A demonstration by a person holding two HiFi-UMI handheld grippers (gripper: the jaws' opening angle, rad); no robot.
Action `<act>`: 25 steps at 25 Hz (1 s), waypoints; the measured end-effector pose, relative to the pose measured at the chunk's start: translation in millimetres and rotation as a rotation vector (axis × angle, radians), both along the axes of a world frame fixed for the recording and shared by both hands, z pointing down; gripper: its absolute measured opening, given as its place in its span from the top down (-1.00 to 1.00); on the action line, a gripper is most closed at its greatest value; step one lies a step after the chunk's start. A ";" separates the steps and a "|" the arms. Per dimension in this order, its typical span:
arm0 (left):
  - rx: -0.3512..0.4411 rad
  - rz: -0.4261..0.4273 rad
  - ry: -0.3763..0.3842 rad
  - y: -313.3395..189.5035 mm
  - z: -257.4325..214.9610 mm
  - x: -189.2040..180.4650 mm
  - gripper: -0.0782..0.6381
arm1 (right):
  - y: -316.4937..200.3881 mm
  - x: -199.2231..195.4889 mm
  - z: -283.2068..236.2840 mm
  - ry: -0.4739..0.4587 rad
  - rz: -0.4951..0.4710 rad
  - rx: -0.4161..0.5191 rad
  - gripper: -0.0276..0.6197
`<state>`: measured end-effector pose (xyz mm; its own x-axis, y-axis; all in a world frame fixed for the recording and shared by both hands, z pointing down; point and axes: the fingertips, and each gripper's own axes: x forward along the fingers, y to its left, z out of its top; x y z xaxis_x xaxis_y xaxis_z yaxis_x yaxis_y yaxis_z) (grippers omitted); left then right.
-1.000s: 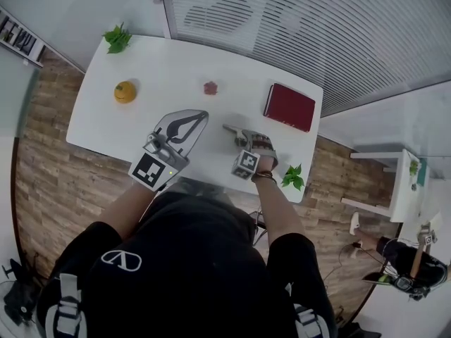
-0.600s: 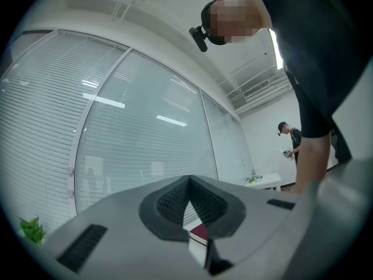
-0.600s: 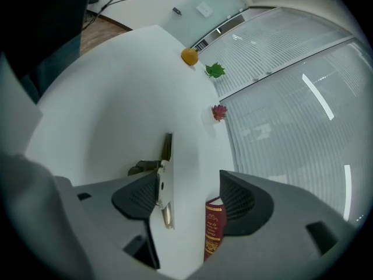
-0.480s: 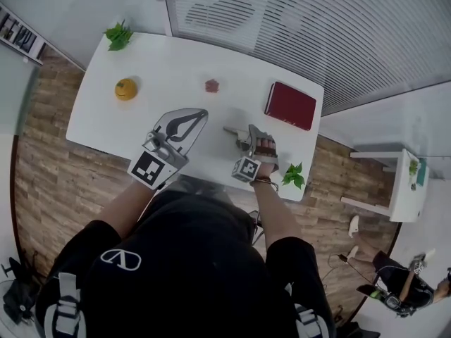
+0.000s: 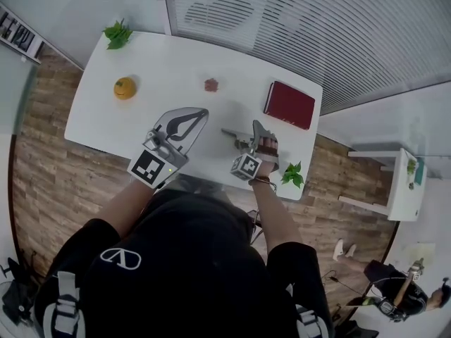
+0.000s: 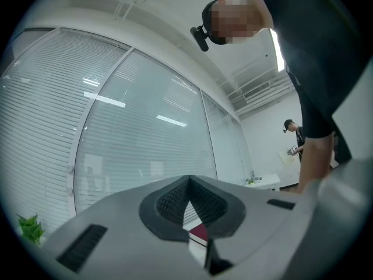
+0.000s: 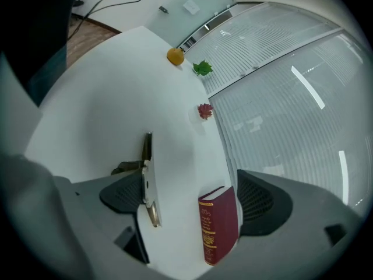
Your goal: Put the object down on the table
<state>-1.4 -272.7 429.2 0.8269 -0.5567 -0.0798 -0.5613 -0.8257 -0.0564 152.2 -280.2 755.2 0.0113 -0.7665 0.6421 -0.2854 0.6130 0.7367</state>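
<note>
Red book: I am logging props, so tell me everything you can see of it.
The red book is a closed dark-red hardcover with gilt ornament on its spine, too small to read. It lies flat on the white table, near the far right corner by the blinds. Nothing rests on it or touches it. The right gripper, jaws apart, points toward it without reaching it.
</note>
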 end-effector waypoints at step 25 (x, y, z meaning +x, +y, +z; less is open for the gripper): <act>0.001 0.008 0.042 -15.1 -7.2 7.3 0.77 | -12.6 -15.1 -197.2 -0.893 0.202 0.145 -0.02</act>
<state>5.9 -287.8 422.0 0.8275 -0.5496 -0.1151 -0.5562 -0.8303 -0.0339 137.2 -292.9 557.9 -0.2995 -0.8774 0.3749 -0.8753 0.4090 0.2579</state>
